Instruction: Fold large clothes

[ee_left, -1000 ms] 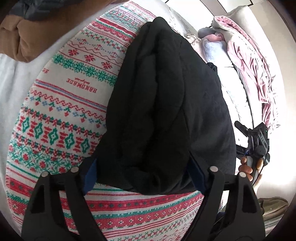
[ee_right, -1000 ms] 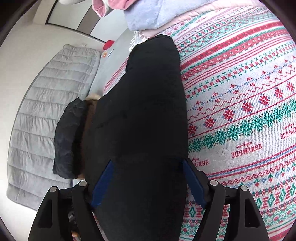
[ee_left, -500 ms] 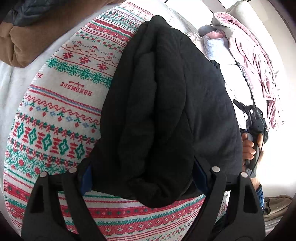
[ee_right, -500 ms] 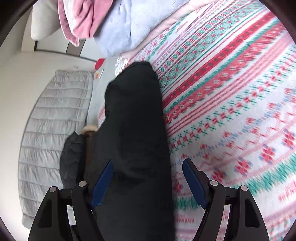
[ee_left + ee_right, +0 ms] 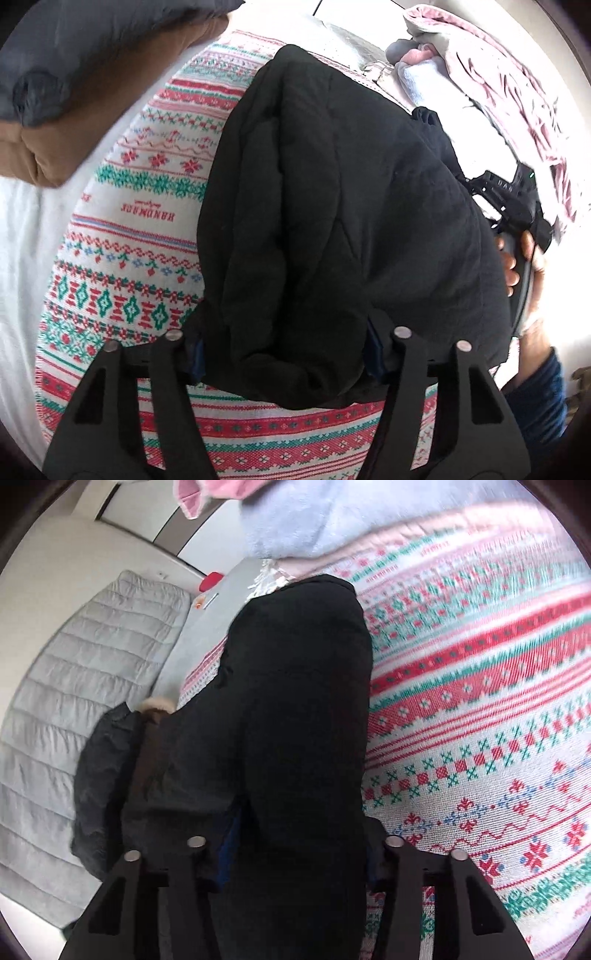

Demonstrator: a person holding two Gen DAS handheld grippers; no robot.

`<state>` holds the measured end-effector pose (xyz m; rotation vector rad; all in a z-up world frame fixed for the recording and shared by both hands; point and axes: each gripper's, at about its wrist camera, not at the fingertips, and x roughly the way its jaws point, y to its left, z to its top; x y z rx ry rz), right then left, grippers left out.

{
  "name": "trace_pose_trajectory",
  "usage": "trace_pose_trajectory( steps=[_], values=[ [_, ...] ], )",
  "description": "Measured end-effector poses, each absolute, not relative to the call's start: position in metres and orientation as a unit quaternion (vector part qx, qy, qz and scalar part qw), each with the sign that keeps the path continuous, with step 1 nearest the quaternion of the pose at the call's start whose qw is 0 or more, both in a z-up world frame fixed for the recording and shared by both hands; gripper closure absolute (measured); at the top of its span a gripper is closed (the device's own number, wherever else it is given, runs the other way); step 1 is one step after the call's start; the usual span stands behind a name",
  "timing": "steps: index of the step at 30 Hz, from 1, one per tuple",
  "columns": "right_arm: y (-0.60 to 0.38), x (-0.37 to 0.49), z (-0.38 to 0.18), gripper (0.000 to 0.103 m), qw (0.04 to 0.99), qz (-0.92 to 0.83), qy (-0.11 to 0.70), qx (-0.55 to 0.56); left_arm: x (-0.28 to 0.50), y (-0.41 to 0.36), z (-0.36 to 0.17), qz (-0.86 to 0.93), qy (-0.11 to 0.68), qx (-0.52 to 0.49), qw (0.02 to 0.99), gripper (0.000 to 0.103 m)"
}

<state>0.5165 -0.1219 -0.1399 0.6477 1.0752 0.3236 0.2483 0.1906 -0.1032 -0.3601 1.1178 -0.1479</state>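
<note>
A bulky black quilted garment (image 5: 332, 206), folded into a long bundle, lies on a red, green and white patterned blanket (image 5: 140, 229). My left gripper (image 5: 284, 354) has closed in on the near end of the bundle, its jaws pressing the thick fold from both sides. My right gripper (image 5: 299, 856) is closed on the other end of the same garment (image 5: 295, 701), the cloth filling the gap between its jaws. In the left wrist view the right gripper's black body (image 5: 517, 199) and the hand holding it show past the bundle's right edge.
A brown and dark grey folded pile (image 5: 74, 81) sits at the far left. Pink and pale blue clothes (image 5: 480, 66) are heaped at the back right. A grey quilted cover (image 5: 74, 701) and a dark jacket with a fur trim (image 5: 110, 775) lie beside the blanket.
Both grippers' jaws narrowed from wide open onto the black bundle. The right gripper swung and moved in on its end; the left view shifted slightly as the bundle bunched up.
</note>
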Motion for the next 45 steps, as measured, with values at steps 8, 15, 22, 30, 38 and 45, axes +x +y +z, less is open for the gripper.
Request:
trace_pose_trajectory(
  steps=[8, 15, 22, 30, 38, 45],
  values=[
    [-0.111, 0.514, -0.132, 0.061, 0.808, 0.145, 0.495, 0.287, 0.254, 0.189, -0.104, -0.070, 0.524, -0.161, 0.833, 0.042],
    [-0.114, 0.512, -0.133, 0.061, 0.808, 0.145, 0.495, 0.284, 0.253, 0.191, -0.105, -0.081, 0.528, -0.164, 0.829, 0.037],
    [-0.108, 0.509, -0.131, 0.061, 0.813, 0.139, 0.496, 0.271, 0.254, 0.190, -0.107, -0.083, 0.526, -0.164, 0.831, 0.035],
    [-0.103, 0.509, -0.126, 0.062, 0.821, 0.132, 0.496, 0.250, 0.254, 0.189, -0.108, -0.083, 0.527, -0.166, 0.830, 0.035],
    [-0.101, 0.509, -0.126, 0.062, 0.821, 0.131, 0.496, 0.250, 0.256, 0.189, -0.110, -0.085, 0.526, -0.175, 0.828, 0.032],
    [-0.101, 0.509, -0.126, 0.062, 0.821, 0.131, 0.497, 0.250, 0.259, 0.191, -0.114, -0.089, 0.527, -0.187, 0.824, 0.028]
  ],
)
